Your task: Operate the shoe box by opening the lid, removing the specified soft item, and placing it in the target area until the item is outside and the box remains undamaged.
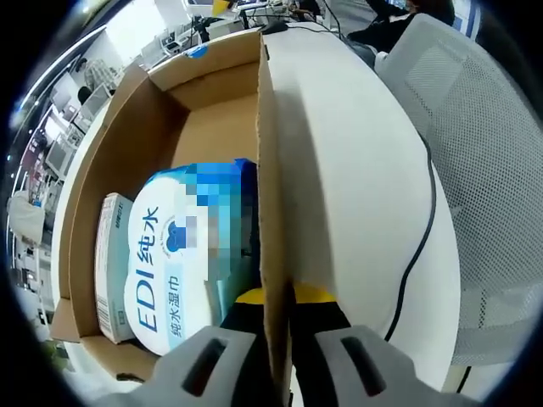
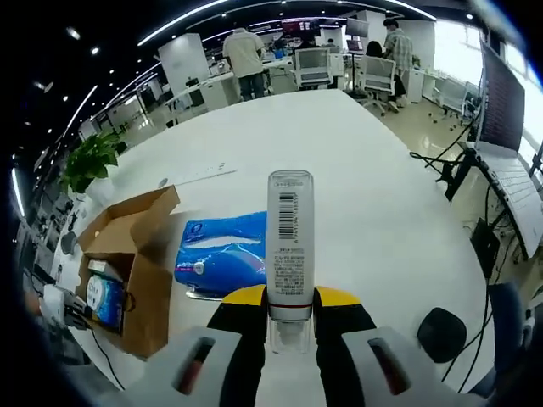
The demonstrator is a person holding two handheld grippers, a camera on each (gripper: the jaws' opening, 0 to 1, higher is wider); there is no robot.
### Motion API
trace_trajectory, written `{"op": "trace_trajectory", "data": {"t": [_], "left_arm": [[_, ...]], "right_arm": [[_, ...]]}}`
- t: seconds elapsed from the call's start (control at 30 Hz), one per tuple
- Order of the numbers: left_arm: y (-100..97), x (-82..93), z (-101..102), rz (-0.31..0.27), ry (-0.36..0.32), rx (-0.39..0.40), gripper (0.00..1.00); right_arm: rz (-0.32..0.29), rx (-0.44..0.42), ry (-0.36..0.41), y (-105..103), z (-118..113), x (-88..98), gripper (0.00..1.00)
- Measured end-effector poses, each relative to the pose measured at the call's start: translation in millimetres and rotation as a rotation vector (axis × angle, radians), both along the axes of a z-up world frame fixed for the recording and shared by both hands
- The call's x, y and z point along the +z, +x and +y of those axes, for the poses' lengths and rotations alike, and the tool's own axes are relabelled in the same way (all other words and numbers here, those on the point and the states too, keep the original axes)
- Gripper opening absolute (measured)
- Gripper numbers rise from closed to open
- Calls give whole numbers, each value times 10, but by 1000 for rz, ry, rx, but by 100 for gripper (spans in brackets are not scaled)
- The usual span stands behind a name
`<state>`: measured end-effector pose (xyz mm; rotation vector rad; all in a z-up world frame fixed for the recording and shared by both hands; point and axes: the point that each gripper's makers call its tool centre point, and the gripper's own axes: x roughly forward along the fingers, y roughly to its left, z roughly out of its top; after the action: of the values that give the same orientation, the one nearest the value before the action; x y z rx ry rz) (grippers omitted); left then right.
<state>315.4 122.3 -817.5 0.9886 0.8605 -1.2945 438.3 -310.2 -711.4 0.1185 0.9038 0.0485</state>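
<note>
Cardboard box wall [image 1: 273, 212] pinched in my left gripper [image 1: 276, 339], right gripper [image 2: 288, 326] clamped on an upright tube [image 2: 289, 246] — wet-wipes pack [image 1: 178, 263] lies inside the box, lengthwise along that wall, nearer my left.

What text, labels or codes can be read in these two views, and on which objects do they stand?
"EDI 纯水" and "纯水湿巾": on the white and blue wet-wipe pack inside the brown cardboard box.
Barcode and fine print: on the white tube held in the right gripper; too small to read.
Print on the pale carton beside the wipes: too small to read.
Blue soft pack on the white table: no legible text.
</note>
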Motion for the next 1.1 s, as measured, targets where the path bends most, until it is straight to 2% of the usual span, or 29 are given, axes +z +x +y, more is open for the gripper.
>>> {"op": "trace_trajectory", "data": {"t": [0.23,0.5,0.73,0.87,0.97,1.1], "left_arm": [[3,-1,-8,4,-1,3,1],[5,-4,-5,3,-1,3,1],[4,-3,1,4,-1,5,1],[3,-3,1,7,-1,10,1],[1,-1,3,5,-1,9,1],[5,-6,7,6,-1,10,1]], "right_arm": [[29,16,-6,196,-33,-159,17],[97,10,-12,339,-113,-420,17],[112,21,9,409,-95,-486,17],[144,43,-16,445,-85,-561,17],[158,89,-70,463,-98,-619,17],[189,80,-63,449,-113,-717,17]]}}
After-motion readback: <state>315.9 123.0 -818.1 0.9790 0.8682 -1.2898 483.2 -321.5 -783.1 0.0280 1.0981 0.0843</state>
